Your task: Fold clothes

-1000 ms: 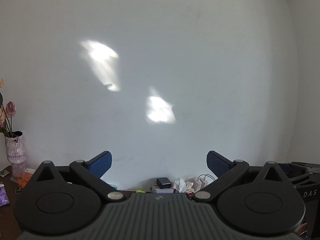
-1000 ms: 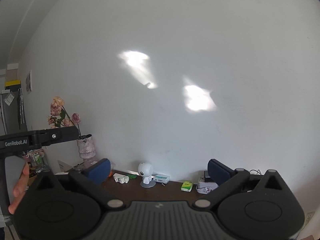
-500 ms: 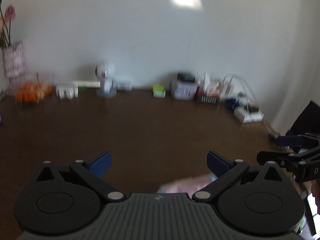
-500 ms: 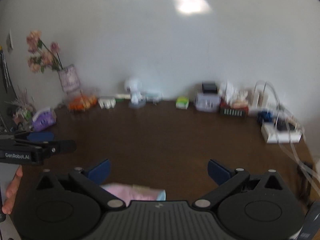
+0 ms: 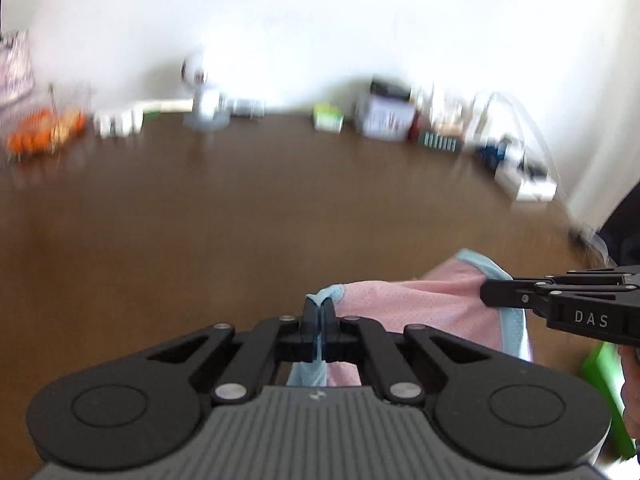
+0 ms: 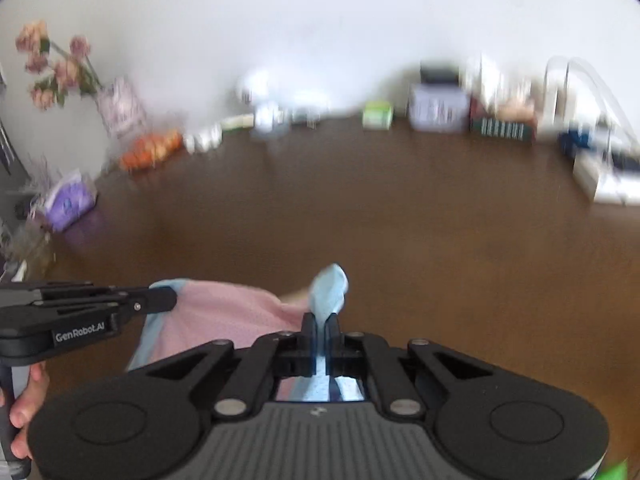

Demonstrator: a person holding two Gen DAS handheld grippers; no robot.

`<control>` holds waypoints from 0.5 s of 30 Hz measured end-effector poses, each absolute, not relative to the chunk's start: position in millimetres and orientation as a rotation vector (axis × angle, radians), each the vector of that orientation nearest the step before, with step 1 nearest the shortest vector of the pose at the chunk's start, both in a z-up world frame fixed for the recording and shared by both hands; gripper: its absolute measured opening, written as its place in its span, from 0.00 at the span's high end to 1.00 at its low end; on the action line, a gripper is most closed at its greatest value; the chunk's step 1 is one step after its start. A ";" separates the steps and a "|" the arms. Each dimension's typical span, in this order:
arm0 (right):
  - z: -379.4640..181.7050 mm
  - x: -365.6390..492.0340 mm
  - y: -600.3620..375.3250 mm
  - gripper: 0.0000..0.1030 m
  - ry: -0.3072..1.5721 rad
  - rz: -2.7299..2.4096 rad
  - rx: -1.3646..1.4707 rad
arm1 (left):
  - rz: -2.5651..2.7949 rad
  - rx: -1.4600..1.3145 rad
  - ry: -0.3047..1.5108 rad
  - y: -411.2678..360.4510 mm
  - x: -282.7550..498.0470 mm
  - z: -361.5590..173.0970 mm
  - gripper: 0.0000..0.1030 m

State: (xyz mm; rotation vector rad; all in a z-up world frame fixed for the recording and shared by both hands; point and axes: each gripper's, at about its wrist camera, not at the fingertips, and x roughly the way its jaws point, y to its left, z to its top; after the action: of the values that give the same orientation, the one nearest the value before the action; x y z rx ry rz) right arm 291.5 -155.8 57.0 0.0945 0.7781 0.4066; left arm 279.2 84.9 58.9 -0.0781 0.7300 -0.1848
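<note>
Left wrist view: both tools, right (image 5: 490,295) marked "DAS", left (image 6: 170,300) "GenRobot.AI", clamped tight on the pink garment (image 5: 420,304).

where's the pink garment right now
The pink garment hangs above the near edge of the brown table, stretched between the left gripper and right gripper, whose jaws are each shut on its light-blue trim.

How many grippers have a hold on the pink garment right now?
2. The left gripper is clamped on one light-blue edge of the pink garment; the right gripper is clamped on the opposite blue edge.
</note>
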 end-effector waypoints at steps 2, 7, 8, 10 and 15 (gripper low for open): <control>109.7 303.5 -161.5 0.98 0.666 0.401 0.102 | -0.186 -0.077 0.609 85.6 288.0 113.2 0.99; 242.0 286.8 -167.7 0.98 0.393 0.397 0.045 | -0.228 -0.058 0.308 79.8 267.2 247.6 0.99; 260.4 279.5 -168.0 0.98 0.358 0.398 0.033 | -0.237 -0.051 0.277 78.2 261.6 262.9 0.99; 287.8 267.4 -168.9 0.98 0.305 0.400 0.017 | -0.242 -0.037 0.246 77.8 250.5 276.8 0.99; 290.6 245.2 -175.7 0.96 0.303 0.383 0.009 | -0.242 0.013 0.292 79.8 228.9 263.6 0.89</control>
State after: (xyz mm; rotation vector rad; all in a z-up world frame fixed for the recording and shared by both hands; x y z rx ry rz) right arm 245.2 -175.7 290.6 0.0085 0.3034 0.3826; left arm 228.9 79.8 263.6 0.0133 0.2916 -0.2415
